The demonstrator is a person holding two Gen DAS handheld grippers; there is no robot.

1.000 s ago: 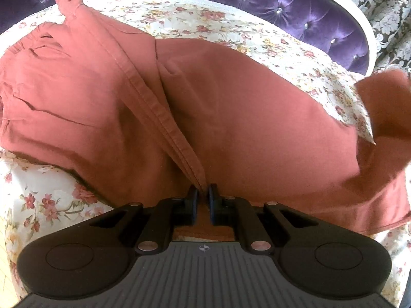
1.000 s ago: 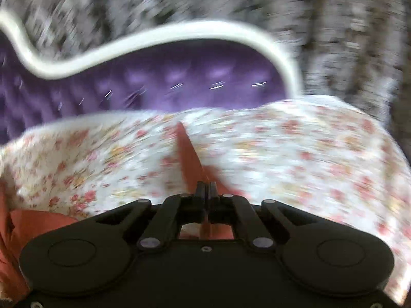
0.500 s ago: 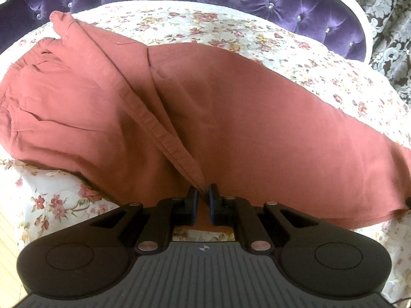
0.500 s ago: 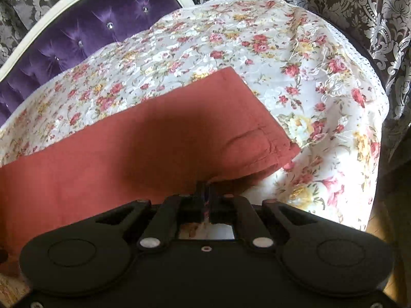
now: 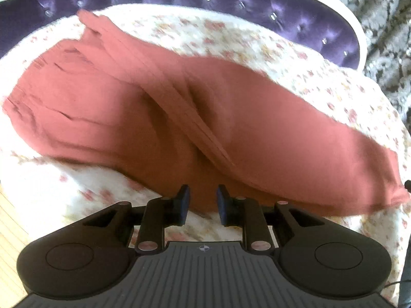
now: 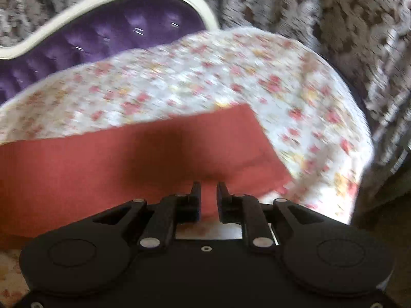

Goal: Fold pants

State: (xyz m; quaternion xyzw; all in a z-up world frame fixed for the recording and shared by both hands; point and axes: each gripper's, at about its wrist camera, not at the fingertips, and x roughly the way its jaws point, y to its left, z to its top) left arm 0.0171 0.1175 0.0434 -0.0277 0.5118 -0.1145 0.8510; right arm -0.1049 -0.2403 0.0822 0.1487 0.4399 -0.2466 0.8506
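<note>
Rust-red pants (image 5: 159,113) lie stretched across the floral bedspread (image 5: 257,38), waist at the left, legs running right. A raised seam ridge (image 5: 195,128) runs diagonally toward my left gripper (image 5: 203,200). That gripper hovers at the pants' near edge, its jaws opening, pads apart, with cloth below the gap but not pinched. In the right wrist view the leg end (image 6: 231,141) lies flat near the bed's right corner. My right gripper (image 6: 208,192) sits over the hem's near edge, jaws opening, pads clear of the fabric.
A purple tufted headboard (image 5: 231,2) with a white frame runs along the far side. Patterned grey curtains (image 6: 334,25) hang behind and to the right. The bedspread's edge (image 6: 359,154) drops off at the right. Wooden floor (image 5: 10,218) shows at the lower left.
Both grippers went from shut on the pants' edge to parted, letting the cloth go. The leg was carried right and laid flat. The left gripper has risen a little.
</note>
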